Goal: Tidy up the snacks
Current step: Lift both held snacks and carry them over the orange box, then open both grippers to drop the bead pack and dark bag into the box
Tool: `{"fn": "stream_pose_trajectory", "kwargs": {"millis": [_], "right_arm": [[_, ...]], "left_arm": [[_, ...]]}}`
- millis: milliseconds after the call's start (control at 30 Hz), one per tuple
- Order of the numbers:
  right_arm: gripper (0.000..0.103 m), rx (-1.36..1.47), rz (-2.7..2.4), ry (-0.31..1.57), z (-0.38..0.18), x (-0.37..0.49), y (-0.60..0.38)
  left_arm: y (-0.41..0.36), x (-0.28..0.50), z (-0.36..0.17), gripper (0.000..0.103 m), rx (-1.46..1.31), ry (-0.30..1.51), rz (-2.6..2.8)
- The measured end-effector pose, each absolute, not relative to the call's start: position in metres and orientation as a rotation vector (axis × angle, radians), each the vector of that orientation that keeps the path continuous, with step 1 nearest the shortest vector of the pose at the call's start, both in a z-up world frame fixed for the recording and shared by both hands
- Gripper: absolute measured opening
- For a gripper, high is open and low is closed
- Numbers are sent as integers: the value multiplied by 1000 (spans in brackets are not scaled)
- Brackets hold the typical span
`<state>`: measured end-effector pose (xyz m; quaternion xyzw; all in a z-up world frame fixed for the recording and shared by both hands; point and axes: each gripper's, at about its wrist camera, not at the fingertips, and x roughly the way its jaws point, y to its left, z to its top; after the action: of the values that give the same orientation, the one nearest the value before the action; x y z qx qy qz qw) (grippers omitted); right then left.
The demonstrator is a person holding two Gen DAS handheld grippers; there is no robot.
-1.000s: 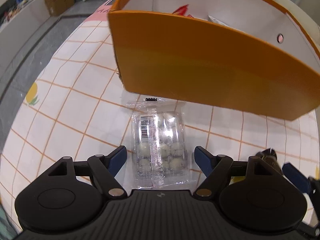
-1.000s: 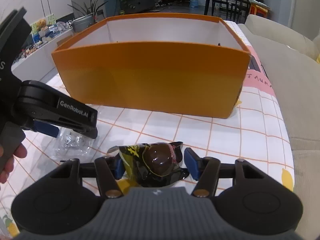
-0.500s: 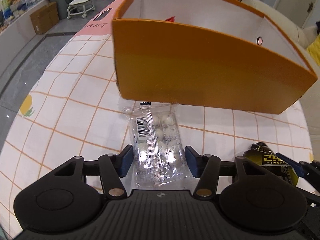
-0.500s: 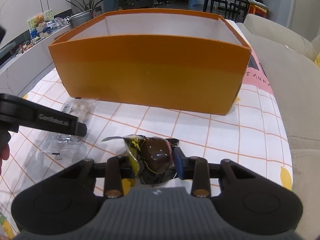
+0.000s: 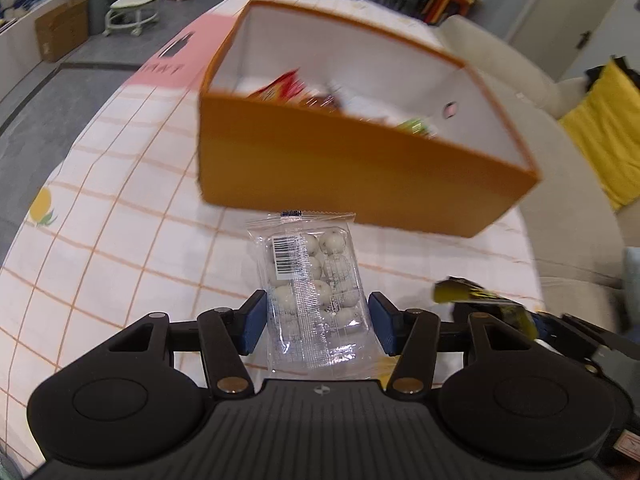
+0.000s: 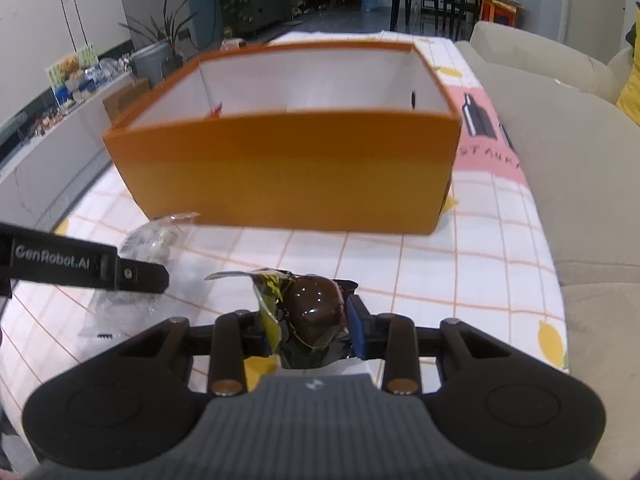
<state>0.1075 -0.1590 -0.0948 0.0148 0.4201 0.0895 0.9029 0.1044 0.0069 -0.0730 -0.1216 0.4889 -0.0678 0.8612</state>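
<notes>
We had L gripper [image 5: 316, 322] clamped on the clear, slippery, light packet [image 5: 310, 276] near the table's [image 5: 120, 200] front edge; R gripper [image 6: 308, 330] pinched the crinkly dark wrapper [image 6: 312, 312], soft inside, we judged.

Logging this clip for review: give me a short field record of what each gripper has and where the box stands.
left gripper: closed on clear packet of white balls
right gripper: closed on dark chocolate-coloured snack in yellow-black wrapper
orange box: open top, on checked tablecloth, beyond both grippers
box contents: red and green packets, blurred
</notes>
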Motion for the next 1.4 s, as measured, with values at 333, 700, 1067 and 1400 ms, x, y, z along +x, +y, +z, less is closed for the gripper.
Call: {"fn": "stream_pose_trajectory", "kwargs": {"millis": [333,700,1067,1400], "right_arm": [[32,79,182,762,-39,107,-171],[32,1,175,644,9,168,-171],[32,-190,155,712,-14,257,-152],[32,-340,146,818,-61,301,-138]], "left_arm": [[-7,119,-7,62,-278,895,-248],[-17,187,23,62,-207,842,-271],[-15,259,-23,62,-116,987,-218],[-29,293,-57,62,-3,1056,-192]]}}
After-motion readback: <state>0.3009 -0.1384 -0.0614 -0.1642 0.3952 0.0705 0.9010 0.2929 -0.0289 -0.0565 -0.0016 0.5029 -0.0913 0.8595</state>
